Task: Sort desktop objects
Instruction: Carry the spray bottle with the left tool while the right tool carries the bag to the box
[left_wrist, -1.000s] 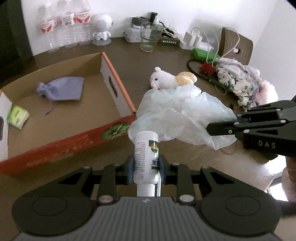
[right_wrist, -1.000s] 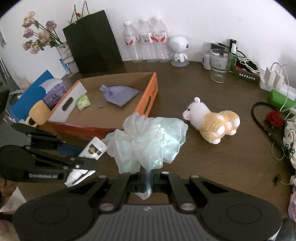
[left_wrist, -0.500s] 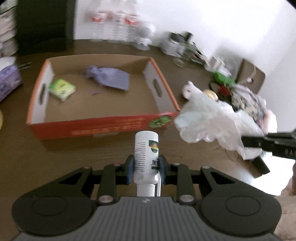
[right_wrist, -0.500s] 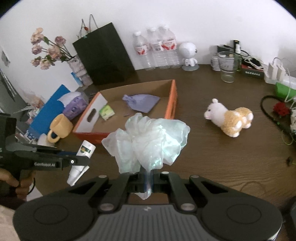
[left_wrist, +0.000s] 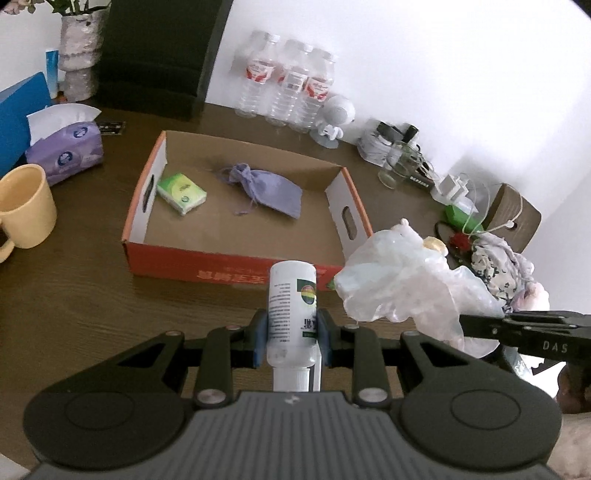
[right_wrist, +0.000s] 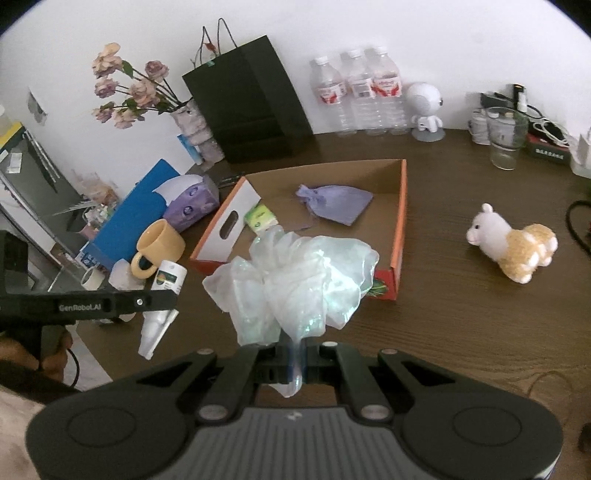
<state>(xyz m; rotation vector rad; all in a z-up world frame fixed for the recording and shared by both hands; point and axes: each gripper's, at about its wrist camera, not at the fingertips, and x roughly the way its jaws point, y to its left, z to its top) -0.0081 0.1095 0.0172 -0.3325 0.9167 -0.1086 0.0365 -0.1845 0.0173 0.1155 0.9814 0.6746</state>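
My left gripper (left_wrist: 291, 338) is shut on a white bottle (left_wrist: 291, 306) with a green label, held above the table in front of the orange cardboard box (left_wrist: 236, 267). The bottle also shows in the right wrist view (right_wrist: 166, 286). My right gripper (right_wrist: 291, 363) is shut on a crumpled clear plastic bag (right_wrist: 299, 288), held in the air near the box's front right corner; the bag shows in the left wrist view (left_wrist: 402, 288) too. In the box (right_wrist: 400, 221) lie a purple pouch (left_wrist: 266, 190) and a green tissue pack (left_wrist: 181, 192).
A plush alpaca (right_wrist: 513, 247) lies right of the box. A yellow mug (left_wrist: 22, 206) and purple tissue pack (left_wrist: 64, 149) stand left of it. Water bottles (left_wrist: 288, 96), a robot figure (left_wrist: 334, 118), a glass (right_wrist: 504, 136), chargers and a black bag (right_wrist: 251, 99) line the back.
Both grippers have risen and pulled back from the box with their loads. The left view has swung left, so the whole box and the mug now show.
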